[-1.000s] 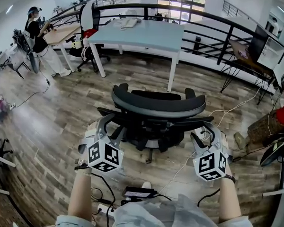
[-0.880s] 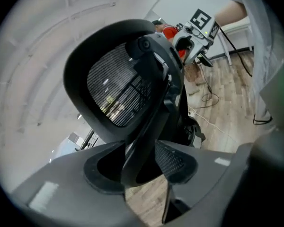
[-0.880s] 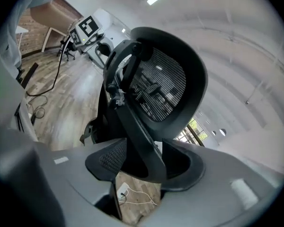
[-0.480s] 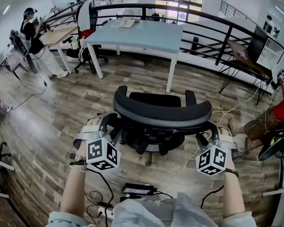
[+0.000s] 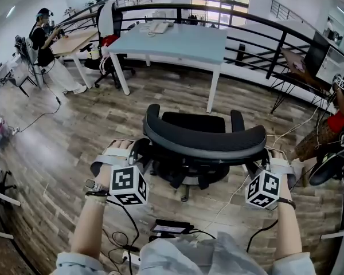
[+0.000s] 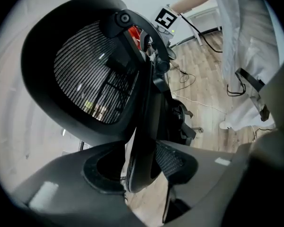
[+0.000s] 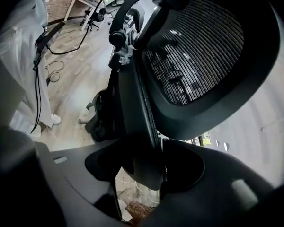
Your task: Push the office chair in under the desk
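**Both grippers at the backrest, push not yet begun**

The chair point(image 5: 195, 173) stands mid-frame on the wood floor point(image 5: 74, 130), its seat turned toward the table point(image 5: 178, 42) at the upper middle. It is well apart from the table, and no part of it is under the top yet. I stand behind the chair, so its curved backrest point(image 5: 203, 137) runs across the frame just ahead of me.

My left gripper point(image 5: 142, 153) is at the backrest's left end and my right gripper point(image 5: 257, 166) at its right end, both slanting down. I take one end each because a chair on castors swings if it is pushed from one side. Two even holds should keep it straight.

My left fingers are spread wide and have just been opening, and the backrest's rim stands between them. The left gripper view shows a sliver of light beside the rim, so they straddle it without pinching. My right fingers are spread too, with the other rim between them filling nearly the whole gap. I see no squeeze there.

I judge I am settling the hold. Next I should bear on the rim and roll the chair up the frame. The table's near right leg point(image 5: 214, 90) looks about in line with the seat, so I expect to steer toward the upper left. A white cable point(image 5: 235, 193) lies by the base and might snag a castor
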Demonstrator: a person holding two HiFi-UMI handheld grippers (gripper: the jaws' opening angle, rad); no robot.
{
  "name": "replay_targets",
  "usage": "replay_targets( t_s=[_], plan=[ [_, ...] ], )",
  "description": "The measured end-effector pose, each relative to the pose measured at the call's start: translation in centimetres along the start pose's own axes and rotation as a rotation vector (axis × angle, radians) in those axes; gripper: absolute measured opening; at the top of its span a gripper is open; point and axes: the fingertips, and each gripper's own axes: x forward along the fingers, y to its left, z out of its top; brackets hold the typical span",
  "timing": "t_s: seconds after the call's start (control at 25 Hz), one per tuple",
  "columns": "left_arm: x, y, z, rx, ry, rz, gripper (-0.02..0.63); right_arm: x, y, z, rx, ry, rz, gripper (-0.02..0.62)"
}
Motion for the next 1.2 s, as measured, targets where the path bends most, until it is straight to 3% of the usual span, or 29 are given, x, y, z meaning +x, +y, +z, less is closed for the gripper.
replay_targets(
  t_s=[0.16, 0.44, 0.6, 0.96, 1.08, 1.2],
  plan=[
    [1.3, -0.4, -1.4, 0.062, 0.064, -0.033, 0.172, 0.6, -0.1, -0.2, -0.003, 0.007, 0.023, 0.230],
    [3.1, -0.6, -2.1, 0.084, 0.071, -0.052, 0.170, 2.3, -0.2, -0.2, -0.033, 0.026, 0.056, 0.230],
    [3.4, -0.4, -2.5, 0.087, 0.064, -0.034, 0.169, 3.2, -0.4, -0.1, -0.022, 0.038, 0.026, 0.229],
    [6.0, -0.8, -3.9, 0.190, 0.116, -0.037, 0.152, 4.8, -0.3, 0.1, -0.019, 0.032, 0.035, 0.173],
    [6.5, -0.9, -3.6, 0.184, 0.097, -0.031, 0.108, 5.0, -0.5, -0.1, -0.019, 0.028, 0.029, 0.174],
    [6.6, -0.8, -3.3, 0.168, 0.080, -0.025, 0.107, 5.2, -0.8, -0.2, -0.021, 0.021, 0.025, 0.175]
  ],
)
